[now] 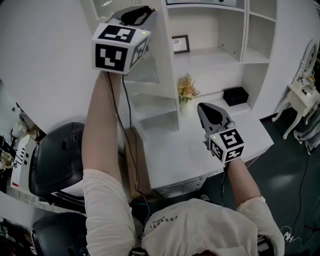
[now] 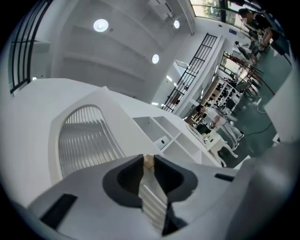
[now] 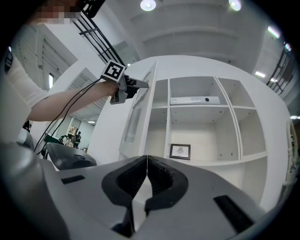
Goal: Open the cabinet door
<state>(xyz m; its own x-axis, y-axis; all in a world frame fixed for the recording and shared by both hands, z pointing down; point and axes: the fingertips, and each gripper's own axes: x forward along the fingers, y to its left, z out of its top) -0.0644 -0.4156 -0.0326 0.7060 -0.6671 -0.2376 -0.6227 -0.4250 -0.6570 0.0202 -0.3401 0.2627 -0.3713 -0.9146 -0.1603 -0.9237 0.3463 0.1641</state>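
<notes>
The white cabinet door [image 1: 150,67] with a ribbed panel [image 2: 84,140] stands swung out from the open shelf cabinet [image 1: 220,55]. My left gripper [image 1: 144,10] is raised at the door's free edge and is shut on a small tan knob [image 2: 148,161] there, with the door's edge running between its jaws. The right gripper view shows that grip [image 3: 140,85] on the door [image 3: 136,112] from the side. My right gripper [image 1: 204,107] hovers lower over the white desk [image 1: 185,155], pointing at the shelves. Its jaws [image 3: 146,161] are shut with nothing between them.
Inside the cabinet stands a small framed picture [image 1: 180,43]. A bunch of flowers [image 1: 186,90] and a black box [image 1: 235,95] sit on the desk's back. A black chair [image 1: 55,160] is at the left, white furniture [image 1: 302,95] at the right.
</notes>
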